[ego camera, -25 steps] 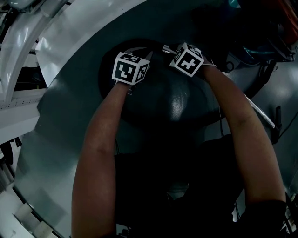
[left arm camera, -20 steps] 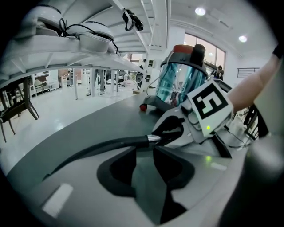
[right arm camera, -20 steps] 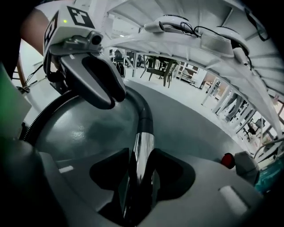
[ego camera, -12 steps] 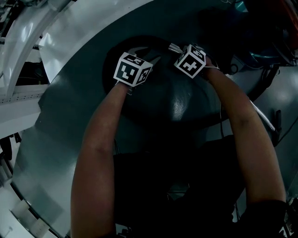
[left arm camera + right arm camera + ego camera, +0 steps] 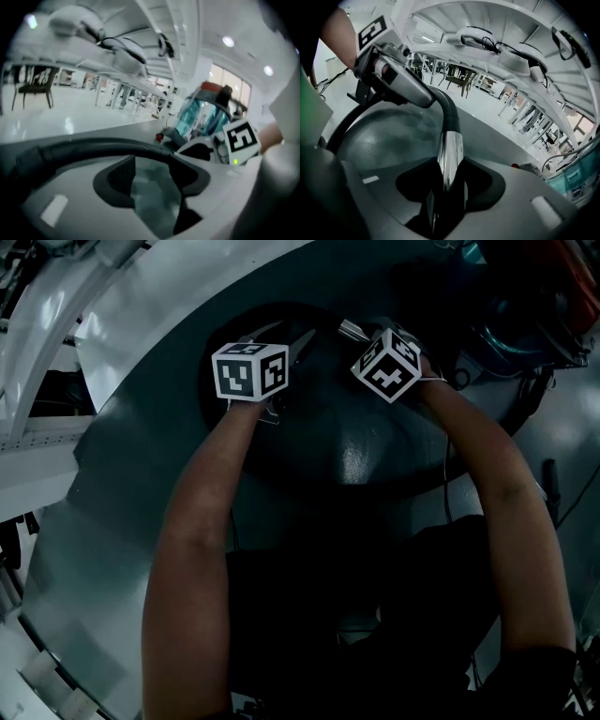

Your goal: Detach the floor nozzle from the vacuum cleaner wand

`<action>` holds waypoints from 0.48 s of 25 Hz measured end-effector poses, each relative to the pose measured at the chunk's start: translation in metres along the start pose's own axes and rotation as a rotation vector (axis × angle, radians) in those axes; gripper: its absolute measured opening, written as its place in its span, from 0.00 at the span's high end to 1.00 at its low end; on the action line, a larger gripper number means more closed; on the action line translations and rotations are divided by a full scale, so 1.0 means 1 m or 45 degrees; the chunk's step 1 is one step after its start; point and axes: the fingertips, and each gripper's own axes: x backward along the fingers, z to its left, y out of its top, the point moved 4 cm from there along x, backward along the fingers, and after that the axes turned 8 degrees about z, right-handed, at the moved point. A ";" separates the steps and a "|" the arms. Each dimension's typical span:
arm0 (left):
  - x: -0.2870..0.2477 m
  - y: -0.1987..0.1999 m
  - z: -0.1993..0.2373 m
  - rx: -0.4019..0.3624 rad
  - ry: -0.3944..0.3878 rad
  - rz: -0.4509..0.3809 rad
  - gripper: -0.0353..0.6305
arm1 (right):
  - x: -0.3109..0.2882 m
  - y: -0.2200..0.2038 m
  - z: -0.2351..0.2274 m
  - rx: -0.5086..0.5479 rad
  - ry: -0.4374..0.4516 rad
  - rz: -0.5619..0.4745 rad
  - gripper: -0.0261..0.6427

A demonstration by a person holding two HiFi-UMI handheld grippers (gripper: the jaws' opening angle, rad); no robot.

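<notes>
In the right gripper view a chrome wand (image 5: 450, 154) lies between my right gripper's (image 5: 445, 201) jaws, which have just been closing and now grip it. The wand runs up into a black bent tube (image 5: 449, 110) that reaches my left gripper (image 5: 401, 86). My left gripper (image 5: 152, 197) has just been opening: its jaws stand apart with nothing between them, and the black tube (image 5: 93, 150) crosses just beyond them. In the dim head view both grippers, left (image 5: 298, 341) and right (image 5: 349, 330), hover close together over a dark rounded body (image 5: 356, 446). I see no floor nozzle.
A grey-teal round table (image 5: 131, 465) carries the dark body. A ribbed black hose (image 5: 340, 133) curls at the left. A vacuum with a clear teal canister (image 5: 201, 117) stands behind. White curved frames (image 5: 56, 296) ring the table's far side.
Both grippers have shifted slightly up the picture. The left gripper's marker cube has rolled and now shows a different face. The right cube has hardly moved.
</notes>
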 end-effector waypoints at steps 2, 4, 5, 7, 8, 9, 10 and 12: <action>-0.001 0.002 0.000 0.203 -0.047 -0.057 0.60 | 0.010 0.003 -0.004 -0.001 -0.034 -0.030 0.72; -0.004 0.006 -0.006 0.253 -0.079 -0.099 0.56 | 0.019 0.007 -0.007 -0.002 -0.054 -0.058 0.71; -0.005 0.011 -0.009 0.271 -0.097 -0.134 0.54 | 0.023 0.008 -0.007 0.000 -0.061 -0.071 0.71; -0.006 0.019 -0.014 0.374 -0.130 -0.221 0.51 | 0.031 0.010 -0.006 0.009 -0.079 -0.094 0.71; -0.008 0.022 -0.015 0.450 -0.140 -0.265 0.49 | 0.033 0.010 -0.006 0.014 -0.091 -0.101 0.72; -0.009 0.025 -0.015 0.524 -0.144 -0.305 0.48 | 0.036 0.010 -0.007 0.018 -0.104 -0.106 0.71; -0.010 0.026 -0.015 0.584 -0.140 -0.335 0.48 | 0.038 0.009 -0.007 0.022 -0.116 -0.109 0.72; -0.013 0.027 -0.013 0.658 -0.114 -0.363 0.48 | 0.041 0.008 -0.008 0.027 -0.131 -0.115 0.72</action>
